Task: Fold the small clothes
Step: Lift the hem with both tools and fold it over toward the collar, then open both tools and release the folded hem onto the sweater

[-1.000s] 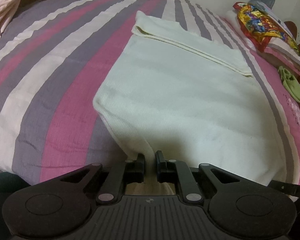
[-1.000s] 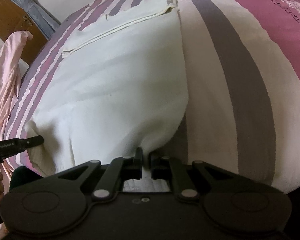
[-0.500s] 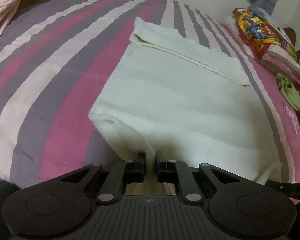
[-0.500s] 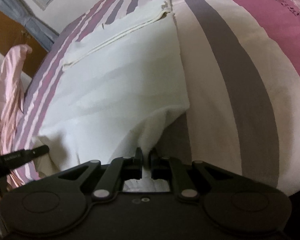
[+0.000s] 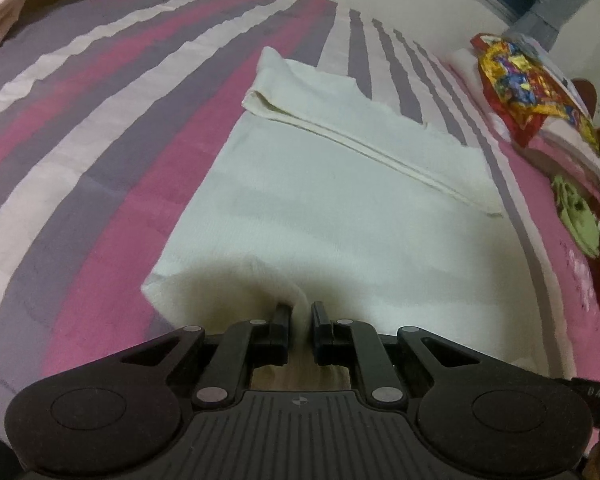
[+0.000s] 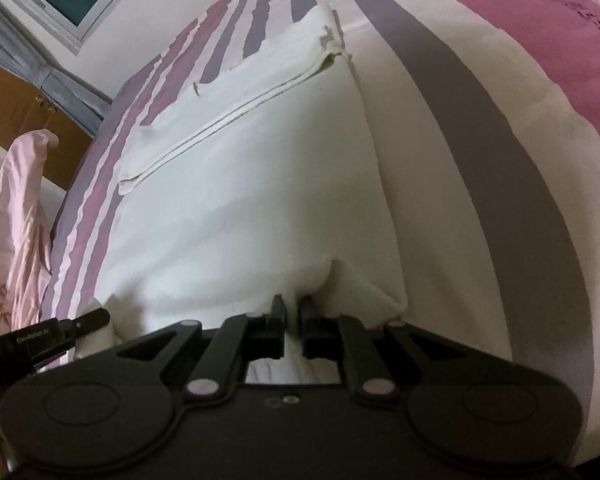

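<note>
Left wrist view, garment: the white garment (image 5: 340,216) lies flat on the striped bed (image 5: 100,140), its far hem doubled over.
Left wrist view, grip: my left hand-held gripper (image 5: 299,314) is clamped on the near edge, cloth bunched between the fingers, so I judge this corner can be carried over for a fold.
Left wrist view, surroundings: a stack of clothes (image 5: 540,120) sits at the bed's far right, well apart.
Right wrist view, grip: my right hand-held gripper (image 6: 292,306) pinches the other near corner of the garment (image 6: 260,200), raised slightly.
Right wrist view, reason: holding both corners should keep the edge straight.
</note>
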A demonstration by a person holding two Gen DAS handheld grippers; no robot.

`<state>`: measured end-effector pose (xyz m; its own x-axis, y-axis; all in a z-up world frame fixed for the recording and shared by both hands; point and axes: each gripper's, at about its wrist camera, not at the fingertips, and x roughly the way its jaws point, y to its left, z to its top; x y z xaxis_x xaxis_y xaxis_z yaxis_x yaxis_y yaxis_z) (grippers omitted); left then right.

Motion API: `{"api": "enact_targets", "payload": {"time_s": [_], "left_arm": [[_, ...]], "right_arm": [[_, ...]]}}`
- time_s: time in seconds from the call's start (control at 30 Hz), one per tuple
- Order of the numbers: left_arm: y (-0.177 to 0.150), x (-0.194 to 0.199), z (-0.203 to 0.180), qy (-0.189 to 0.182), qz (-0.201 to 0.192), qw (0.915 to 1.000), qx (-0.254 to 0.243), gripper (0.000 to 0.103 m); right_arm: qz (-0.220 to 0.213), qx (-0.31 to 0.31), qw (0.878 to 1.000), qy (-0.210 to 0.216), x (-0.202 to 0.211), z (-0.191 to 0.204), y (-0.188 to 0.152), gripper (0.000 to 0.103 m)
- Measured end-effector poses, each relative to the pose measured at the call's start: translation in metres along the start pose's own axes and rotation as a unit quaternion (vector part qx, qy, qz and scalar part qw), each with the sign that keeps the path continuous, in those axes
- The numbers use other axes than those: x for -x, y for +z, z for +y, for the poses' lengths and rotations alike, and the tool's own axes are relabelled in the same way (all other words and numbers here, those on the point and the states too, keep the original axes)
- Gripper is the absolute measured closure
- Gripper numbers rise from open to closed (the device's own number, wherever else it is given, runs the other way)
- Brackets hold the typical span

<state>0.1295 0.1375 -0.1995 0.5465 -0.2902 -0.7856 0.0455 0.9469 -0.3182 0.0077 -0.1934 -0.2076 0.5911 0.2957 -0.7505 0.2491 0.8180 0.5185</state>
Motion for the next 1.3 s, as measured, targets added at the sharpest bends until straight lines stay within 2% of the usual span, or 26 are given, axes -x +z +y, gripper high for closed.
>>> {"api": "enact_targets", "payload": {"time_s": [0.23, 0.4, 0.63, 0.83, 1.07, 1.1, 1.17, 1.23, 1.3], "left_arm": [[0.025, -0.008, -0.003, -0.008, -0.024, 0.9995, 0.018, 0.092], [0.048, -0.017, -0.003, -0.014, -0.046, 0.9983, 0.035, 0.092], [0.099, -0.035, -0.012, -0.020, -0.097, 0.9942, 0.042, 0.093], [0.151, -0.070, -0.018, -0.028, -0.110, 0.9905, 0.078, 0.093], [0.202, -0.131, -0.023, -0.009, -0.108, 0.9865, 0.123, 0.092], [0.210, -0.144, -0.025, -0.002, -0.095, 0.9886, 0.117, 0.092], [0.219, -0.163, -0.023, 0.011, -0.083, 0.9869, 0.138, 0.092], [0.227, -0.181, -0.022, 0.027, -0.054, 0.9890, 0.135, 0.092], [0.232, -0.184, -0.020, 0.022, -0.043, 0.9885, 0.143, 0.092]], "right_arm": [[-0.036, -0.057, 0.997, 0.028, 0.003, -0.008, 0.026, 0.096], [-0.062, -0.075, 0.994, 0.041, 0.003, -0.012, 0.053, 0.096], [-0.102, -0.094, 0.989, 0.057, -0.010, -0.015, 0.099, 0.096], [-0.136, -0.112, 0.982, 0.073, -0.034, -0.015, 0.151, 0.096], [-0.149, -0.149, 0.974, 0.081, -0.083, -0.025, 0.213, 0.096], [-0.148, -0.154, 0.974, 0.078, -0.093, -0.027, 0.223, 0.096], [-0.136, -0.163, 0.974, 0.077, -0.111, -0.031, 0.236, 0.096], [-0.116, -0.159, 0.978, 0.063, -0.132, -0.034, 0.249, 0.096], [-0.101, -0.160, 0.981, 0.047, -0.147, -0.038, 0.255, 0.092]]}}
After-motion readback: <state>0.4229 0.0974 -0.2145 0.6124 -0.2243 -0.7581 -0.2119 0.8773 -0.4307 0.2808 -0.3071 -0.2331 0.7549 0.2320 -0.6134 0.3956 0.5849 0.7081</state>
